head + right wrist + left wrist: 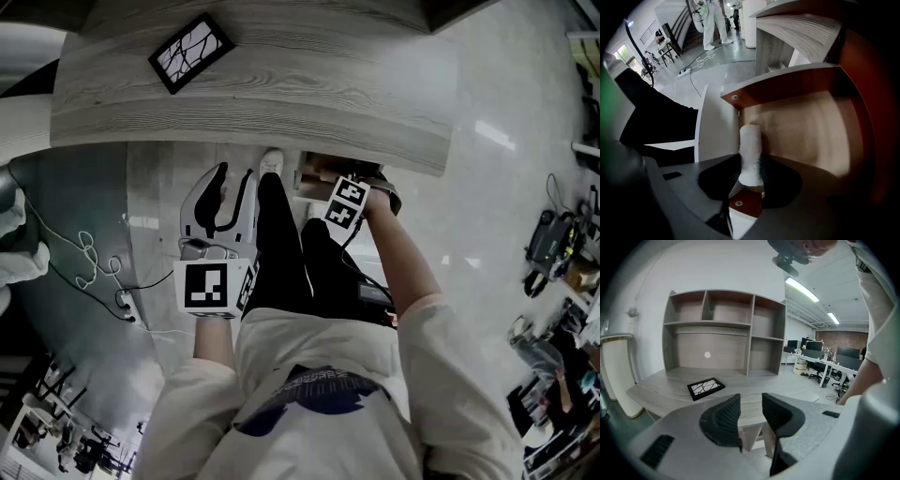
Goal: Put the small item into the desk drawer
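R claw (750,176) gripping 1 white roll (750,147) over 1 drawer (815,126), L claw (751,413) open, 1 frame (706,388) on desk (656,387)

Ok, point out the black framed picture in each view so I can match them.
Head view: black framed picture at upper left, flat on the desk.
Left gripper view: left of centre, flat on the desk.
Right gripper view: not in it.
Shared landmark: the grey wood-grain desk, at the top of the right gripper view.
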`<state>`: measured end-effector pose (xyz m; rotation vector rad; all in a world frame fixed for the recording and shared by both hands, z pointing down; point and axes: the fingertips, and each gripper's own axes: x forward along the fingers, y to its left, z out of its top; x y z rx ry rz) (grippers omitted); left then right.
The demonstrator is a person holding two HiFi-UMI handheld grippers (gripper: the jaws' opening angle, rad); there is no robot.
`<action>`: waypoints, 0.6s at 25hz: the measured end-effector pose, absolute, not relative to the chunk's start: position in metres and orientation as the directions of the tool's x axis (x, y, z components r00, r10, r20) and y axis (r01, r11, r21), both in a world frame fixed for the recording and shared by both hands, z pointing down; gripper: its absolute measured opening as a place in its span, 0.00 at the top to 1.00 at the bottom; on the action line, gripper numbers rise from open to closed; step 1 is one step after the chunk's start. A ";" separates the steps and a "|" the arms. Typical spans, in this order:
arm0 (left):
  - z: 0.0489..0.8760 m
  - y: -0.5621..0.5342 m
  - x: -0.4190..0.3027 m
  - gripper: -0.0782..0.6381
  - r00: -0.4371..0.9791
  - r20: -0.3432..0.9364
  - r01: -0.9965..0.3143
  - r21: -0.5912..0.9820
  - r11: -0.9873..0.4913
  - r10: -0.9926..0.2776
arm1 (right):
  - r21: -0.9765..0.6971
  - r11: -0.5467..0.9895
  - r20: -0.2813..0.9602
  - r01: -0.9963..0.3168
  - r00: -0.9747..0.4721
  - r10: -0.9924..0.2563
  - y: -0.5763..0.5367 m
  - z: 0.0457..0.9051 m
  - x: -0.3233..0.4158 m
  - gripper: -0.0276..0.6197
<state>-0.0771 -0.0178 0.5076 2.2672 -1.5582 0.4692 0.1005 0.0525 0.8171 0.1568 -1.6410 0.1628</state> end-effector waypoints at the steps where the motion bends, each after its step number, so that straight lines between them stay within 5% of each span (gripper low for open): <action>1: 0.508 -0.017 -0.077 0.70 0.340 0.457 -0.938 0.099 -0.333 -0.822 | -0.007 0.980 0.998 -0.199 -0.064 -0.006 0.053 0.818 0.101 0.76; 15: 0.512 -0.014 -0.079 0.70 0.338 0.461 -0.939 0.103 -0.329 -0.821 | 0.038 0.985 0.998 -0.169 0.055 -0.029 0.052 0.831 0.109 0.76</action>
